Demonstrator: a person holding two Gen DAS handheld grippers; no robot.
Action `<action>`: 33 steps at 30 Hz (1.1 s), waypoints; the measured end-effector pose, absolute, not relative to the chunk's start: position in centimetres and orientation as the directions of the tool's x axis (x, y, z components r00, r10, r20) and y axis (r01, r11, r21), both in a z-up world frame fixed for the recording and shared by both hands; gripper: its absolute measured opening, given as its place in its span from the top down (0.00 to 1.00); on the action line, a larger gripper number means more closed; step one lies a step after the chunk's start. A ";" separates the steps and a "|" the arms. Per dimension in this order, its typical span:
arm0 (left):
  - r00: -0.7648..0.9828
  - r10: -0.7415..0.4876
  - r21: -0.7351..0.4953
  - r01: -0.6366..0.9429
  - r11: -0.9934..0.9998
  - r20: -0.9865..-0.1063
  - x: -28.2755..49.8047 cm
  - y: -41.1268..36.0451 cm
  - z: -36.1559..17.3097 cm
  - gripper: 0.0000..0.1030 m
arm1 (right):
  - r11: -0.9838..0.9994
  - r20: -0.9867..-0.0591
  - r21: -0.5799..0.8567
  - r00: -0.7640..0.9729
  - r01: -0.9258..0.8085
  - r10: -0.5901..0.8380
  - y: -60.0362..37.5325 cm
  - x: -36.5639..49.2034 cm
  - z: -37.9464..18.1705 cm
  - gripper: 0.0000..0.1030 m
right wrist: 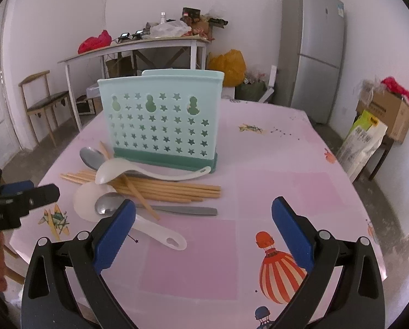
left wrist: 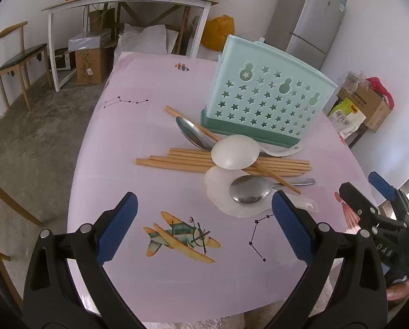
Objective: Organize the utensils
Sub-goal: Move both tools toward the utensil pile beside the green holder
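Nothing being sorted yet: chopsticks (right wrist: 166, 189), metal spoons (right wrist: 108, 205) and white ladles (right wrist: 127, 171) being left piled mid-table, against holder (right wrist: 160, 120) foot. Left tongs (left wrist: 204, 227) and right tongs (right wrist: 203, 233) being held wide apart, empty, above near table (right wrist: 286, 186) edge.

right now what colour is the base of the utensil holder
Darker green under a pale mint holder; its base shows best in the right wrist view.

our left tongs (left wrist: 204, 230) hang spread wide over the worktop (left wrist: 127, 164); ahead, chopsticks (left wrist: 177, 161) and spoons (left wrist: 248, 190) lie heaped before the mint caddy (left wrist: 264, 96).
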State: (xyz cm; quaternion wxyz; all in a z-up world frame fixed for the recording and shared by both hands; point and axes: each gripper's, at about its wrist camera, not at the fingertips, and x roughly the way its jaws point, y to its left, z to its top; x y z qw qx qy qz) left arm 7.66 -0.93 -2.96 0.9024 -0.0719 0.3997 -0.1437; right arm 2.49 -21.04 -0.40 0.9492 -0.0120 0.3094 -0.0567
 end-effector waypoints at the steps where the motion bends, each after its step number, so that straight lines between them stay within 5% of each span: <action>1: 0.636 -0.313 -0.243 0.198 0.950 -0.705 7.8 -0.9 -3.0 0.08 | 0.992 -0.581 -0.073 0.804 0.102 -0.125 -20.8 2.4 -0.4 0.06; 33: 0.651 -0.187 -0.160 0.102 0.982 -0.736 8.3 -0.7 -2.3 0.08 | 0.997 -0.523 -0.004 0.850 0.073 -0.064 -21.8 1.6 -0.2 0.06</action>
